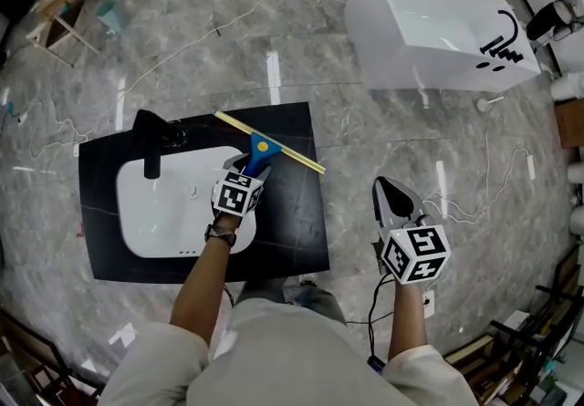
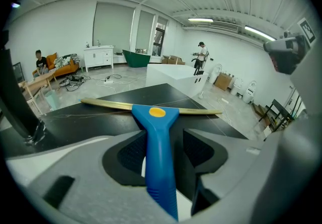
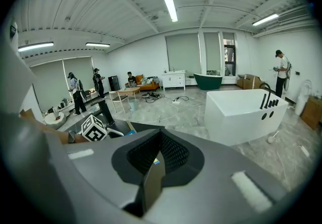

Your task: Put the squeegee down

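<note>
The squeegee point(image 1: 263, 149), with a blue handle and a long yellow blade, lies on the black counter point(image 1: 292, 231) just right of the white sink basin point(image 1: 164, 213). Its blade rests flat on the counter top. My left gripper point(image 1: 248, 171) is over the handle. In the left gripper view the blue handle point(image 2: 158, 137) runs between the jaws of the left gripper point(image 2: 162, 151), with a dark gap showing beside the right pad, so the jaws stand open around it. My right gripper point(image 1: 391, 190) hangs off the counter's right side over the floor, with its jaws point(image 3: 153, 165) shut on nothing.
A black faucet point(image 1: 151, 144) stands at the sink's back left. A white bathtub point(image 1: 429, 30) sits on the floor at the far right. Cables point(image 1: 228, 16) trail over the marble floor. Several people point(image 3: 75, 89) stand far off across the room.
</note>
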Available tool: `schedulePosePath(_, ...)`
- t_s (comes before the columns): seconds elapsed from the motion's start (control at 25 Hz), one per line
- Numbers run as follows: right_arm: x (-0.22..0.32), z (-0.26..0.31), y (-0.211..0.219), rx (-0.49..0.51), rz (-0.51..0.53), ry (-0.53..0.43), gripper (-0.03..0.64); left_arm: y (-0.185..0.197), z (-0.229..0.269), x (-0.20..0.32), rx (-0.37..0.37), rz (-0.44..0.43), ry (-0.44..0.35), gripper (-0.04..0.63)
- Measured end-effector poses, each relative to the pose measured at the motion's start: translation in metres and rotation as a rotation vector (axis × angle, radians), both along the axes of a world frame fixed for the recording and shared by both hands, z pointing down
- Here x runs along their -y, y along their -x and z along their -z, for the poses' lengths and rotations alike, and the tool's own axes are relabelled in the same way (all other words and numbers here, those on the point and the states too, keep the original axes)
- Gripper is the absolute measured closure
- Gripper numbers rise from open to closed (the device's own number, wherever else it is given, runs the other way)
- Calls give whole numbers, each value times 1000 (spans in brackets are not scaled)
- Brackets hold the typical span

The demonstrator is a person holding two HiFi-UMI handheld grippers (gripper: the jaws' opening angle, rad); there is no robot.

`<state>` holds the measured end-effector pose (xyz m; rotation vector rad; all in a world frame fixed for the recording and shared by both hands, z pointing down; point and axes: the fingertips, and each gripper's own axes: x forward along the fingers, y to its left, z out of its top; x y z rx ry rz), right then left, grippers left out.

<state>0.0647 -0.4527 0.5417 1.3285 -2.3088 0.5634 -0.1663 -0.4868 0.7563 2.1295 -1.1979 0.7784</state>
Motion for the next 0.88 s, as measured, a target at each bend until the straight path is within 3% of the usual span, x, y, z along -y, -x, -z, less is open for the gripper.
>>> schedulePosePath(0.28,-4,6,-10,6,11,-15,611,10,1,-4,35,41,-7,314)
schedulePosePath(0.56,-18,15,-20,11,31,-36,611,20,25,-18,18,61,-56,293)
schedulePosePath(0.88,-35,42,-13,40,88,-106,611,21,89,-41,14,105,-191,374)
